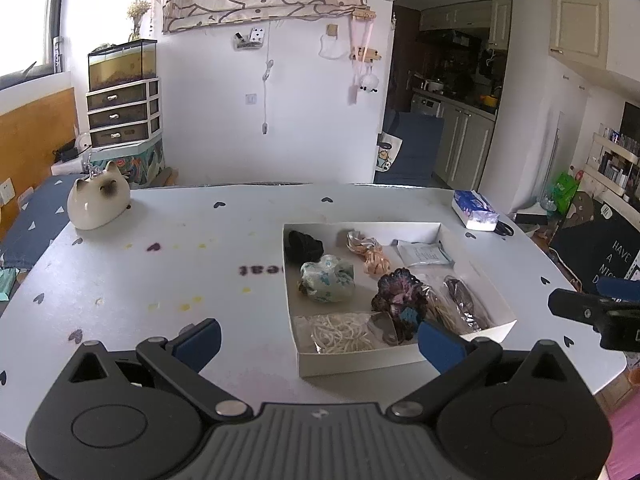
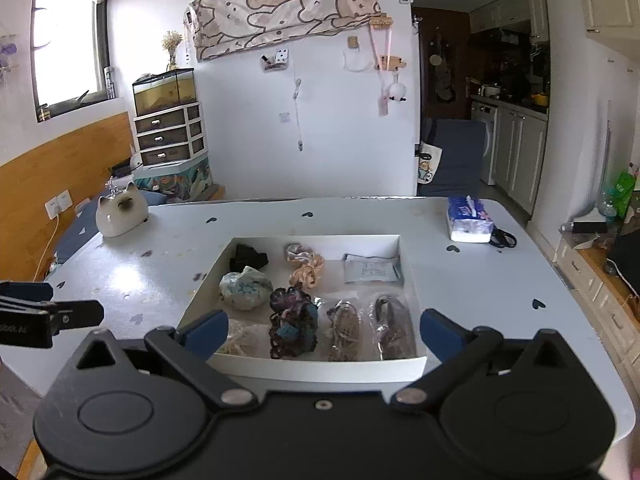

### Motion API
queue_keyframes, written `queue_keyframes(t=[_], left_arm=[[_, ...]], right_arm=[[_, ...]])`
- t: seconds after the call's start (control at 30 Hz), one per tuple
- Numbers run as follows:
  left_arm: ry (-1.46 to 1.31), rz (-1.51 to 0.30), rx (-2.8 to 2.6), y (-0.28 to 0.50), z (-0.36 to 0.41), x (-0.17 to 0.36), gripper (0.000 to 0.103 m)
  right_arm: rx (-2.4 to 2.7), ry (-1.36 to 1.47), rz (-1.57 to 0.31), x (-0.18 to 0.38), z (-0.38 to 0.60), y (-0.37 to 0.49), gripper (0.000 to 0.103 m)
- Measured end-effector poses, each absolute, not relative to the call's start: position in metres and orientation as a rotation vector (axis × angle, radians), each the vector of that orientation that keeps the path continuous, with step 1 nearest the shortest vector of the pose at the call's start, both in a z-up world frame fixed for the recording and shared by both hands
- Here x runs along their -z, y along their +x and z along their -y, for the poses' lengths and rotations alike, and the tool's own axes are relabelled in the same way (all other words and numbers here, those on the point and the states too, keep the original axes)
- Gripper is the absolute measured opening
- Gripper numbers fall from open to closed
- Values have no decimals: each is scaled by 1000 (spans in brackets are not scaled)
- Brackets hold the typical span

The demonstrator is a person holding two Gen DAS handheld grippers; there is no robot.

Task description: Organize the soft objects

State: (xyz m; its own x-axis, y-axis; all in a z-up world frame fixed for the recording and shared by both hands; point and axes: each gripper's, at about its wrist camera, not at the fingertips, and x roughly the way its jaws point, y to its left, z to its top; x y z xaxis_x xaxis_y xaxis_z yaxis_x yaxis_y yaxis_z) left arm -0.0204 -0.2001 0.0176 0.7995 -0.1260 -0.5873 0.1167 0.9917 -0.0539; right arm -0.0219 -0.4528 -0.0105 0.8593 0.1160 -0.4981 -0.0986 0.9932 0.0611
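Note:
A shallow white box (image 1: 360,227) (image 2: 320,366) on the pale table holds soft items: a black scrunchie (image 1: 304,245) (image 2: 248,257), a pale blue floral one (image 1: 329,279) (image 2: 245,289), a peach satin one (image 1: 370,252) (image 2: 306,266), a dark purple crocheted one (image 1: 398,296) (image 2: 292,316), a flat packet (image 1: 424,254) (image 2: 370,269) and bagged hair ties (image 1: 344,334) (image 2: 390,322). My left gripper (image 1: 320,344) is open and empty in front of the box's near left corner. My right gripper (image 2: 320,334) is open and empty above the box's near edge.
A ceramic cat (image 1: 98,200) (image 2: 120,210) sits at the table's far left. A tissue pack (image 1: 474,208) (image 2: 469,219) and black scissors (image 2: 503,238) lie at the far right. The right gripper shows at the left view's right edge (image 1: 596,312).

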Motion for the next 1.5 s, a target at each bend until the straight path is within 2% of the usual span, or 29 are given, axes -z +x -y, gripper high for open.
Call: queue_keyframes(t=[1.5], left_arm=[[-16, -639, 114, -39, 197, -19, 103]], right_arm=[[-126, 37, -539, 11, 449, -41, 103]])
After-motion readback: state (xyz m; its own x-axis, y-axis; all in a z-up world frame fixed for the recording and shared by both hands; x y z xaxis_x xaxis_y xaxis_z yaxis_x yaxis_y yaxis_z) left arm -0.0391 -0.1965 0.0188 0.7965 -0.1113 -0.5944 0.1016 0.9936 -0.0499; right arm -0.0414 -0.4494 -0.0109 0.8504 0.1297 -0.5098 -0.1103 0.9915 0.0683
